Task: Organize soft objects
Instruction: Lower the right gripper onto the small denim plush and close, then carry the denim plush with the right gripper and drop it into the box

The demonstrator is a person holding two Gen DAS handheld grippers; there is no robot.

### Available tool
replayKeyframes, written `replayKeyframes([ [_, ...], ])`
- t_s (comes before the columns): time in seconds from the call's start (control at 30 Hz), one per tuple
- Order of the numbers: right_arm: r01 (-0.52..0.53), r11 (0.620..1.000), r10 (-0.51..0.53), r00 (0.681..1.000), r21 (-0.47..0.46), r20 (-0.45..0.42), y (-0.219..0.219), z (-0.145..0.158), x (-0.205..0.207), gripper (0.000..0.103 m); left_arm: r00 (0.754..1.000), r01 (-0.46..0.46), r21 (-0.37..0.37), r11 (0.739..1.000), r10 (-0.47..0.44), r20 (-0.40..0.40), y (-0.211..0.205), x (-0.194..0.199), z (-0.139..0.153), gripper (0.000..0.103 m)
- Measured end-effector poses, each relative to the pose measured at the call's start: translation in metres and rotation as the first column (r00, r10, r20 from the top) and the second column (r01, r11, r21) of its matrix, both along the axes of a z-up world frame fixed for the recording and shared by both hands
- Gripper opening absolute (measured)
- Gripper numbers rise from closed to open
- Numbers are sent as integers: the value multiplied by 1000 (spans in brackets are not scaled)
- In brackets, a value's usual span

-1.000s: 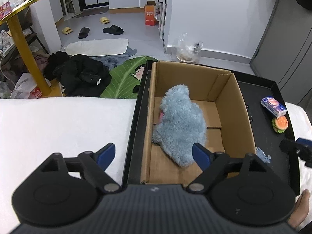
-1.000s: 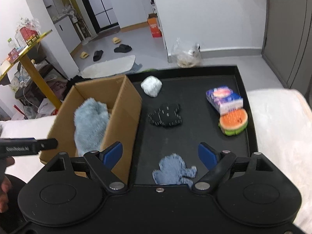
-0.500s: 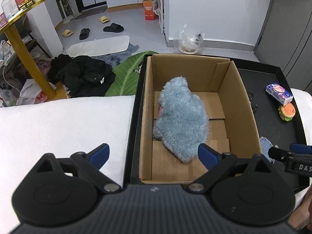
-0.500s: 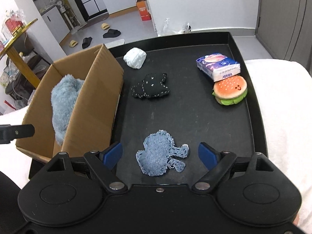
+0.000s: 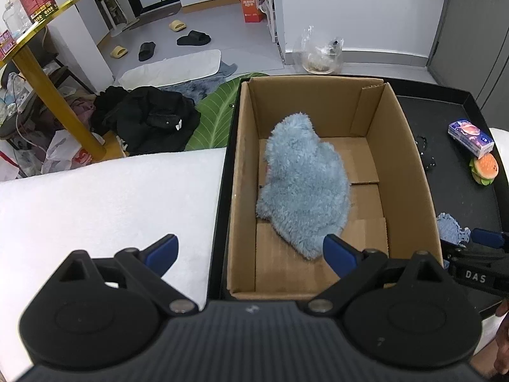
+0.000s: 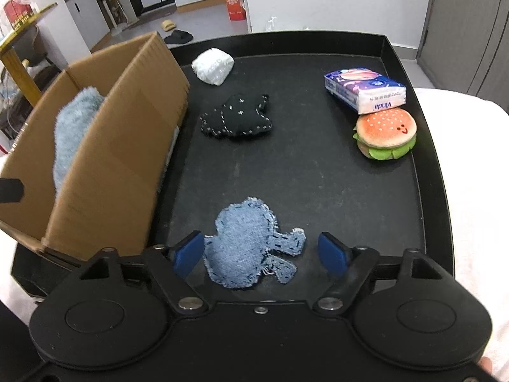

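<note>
The shallow black rectangular tray (image 6: 426, 172) spreads out ahead of both pairs of jaws, lying on a white fleecy cover (image 5: 105, 197). On the tray stands the open brown cardboard box (image 5: 410, 165), straight ahead of the left gripper (image 5: 251, 250), whose jaws stand wide apart with nothing between them, one blue tip over the white cover and the other above the box's near end. Inside the box, just beyond that tip, lies the fluffy pale-blue plush toy (image 5: 305, 184). The right gripper (image 6: 261, 251) hangs low over the tray to the right of the box; its jaws have just been closing and straddle the flat, frayed blue denim figure (image 6: 248, 245), the left tip about at the figure's edge, the right tip clear of it, so nothing is gripped. Farther ahead of these jaws lie a black stitched fabric figure (image 6: 237, 117) and a white wrapped bundle (image 6: 212, 66); ahead to the right sit a printed tissue pack (image 6: 366, 90) and a plush hamburger (image 6: 385, 133), touching.
</note>
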State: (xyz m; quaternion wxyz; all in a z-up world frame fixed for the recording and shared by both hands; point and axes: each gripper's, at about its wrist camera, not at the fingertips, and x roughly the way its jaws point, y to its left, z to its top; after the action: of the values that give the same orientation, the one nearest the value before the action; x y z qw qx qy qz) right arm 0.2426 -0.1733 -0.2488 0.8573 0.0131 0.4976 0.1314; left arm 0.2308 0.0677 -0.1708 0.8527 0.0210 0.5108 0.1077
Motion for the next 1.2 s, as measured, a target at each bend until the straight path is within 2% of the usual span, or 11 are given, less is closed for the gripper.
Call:
replayKeyframes([
  [0.1,-15,1000,15,1000,-26,14,2,-1,-3,56,1000,-2,5,1000,2,-4,0,0,0,97],
  [0.17,-25,999,25,999,-27,19,3,0,-5,38,1000,-4,6,1000,4,-4,0,0,1,97],
  [0.27,-21,1000,21,1000,-14,16,0,2,-6,24,1000,-6,1,1000,6,-4,0,0,1,97],
  [0.53,-9,1000,10,997,-13,73,-4,17,-9,20,999,-28,-29,999,28,17,6,-3,4,97],
  [0.87,-20,996,8,990,86,144,-10,51,-17,20,997,-41,-52,998,44,57,11,-9,10,97],
  [1.07,-58,995,41,980,83,194,-1,73,-15,20,995,-53,-65,996,59,83,16,-11,13,97],
  [1.13,-58,993,37,982,107,184,0,79,-13,20,994,-54,-80,995,61,95,19,-12,14,96],
  [1.2,-52,984,27,988,169,151,-1,86,-10,20,993,-51,-100,994,61,101,20,-11,14,96],
])
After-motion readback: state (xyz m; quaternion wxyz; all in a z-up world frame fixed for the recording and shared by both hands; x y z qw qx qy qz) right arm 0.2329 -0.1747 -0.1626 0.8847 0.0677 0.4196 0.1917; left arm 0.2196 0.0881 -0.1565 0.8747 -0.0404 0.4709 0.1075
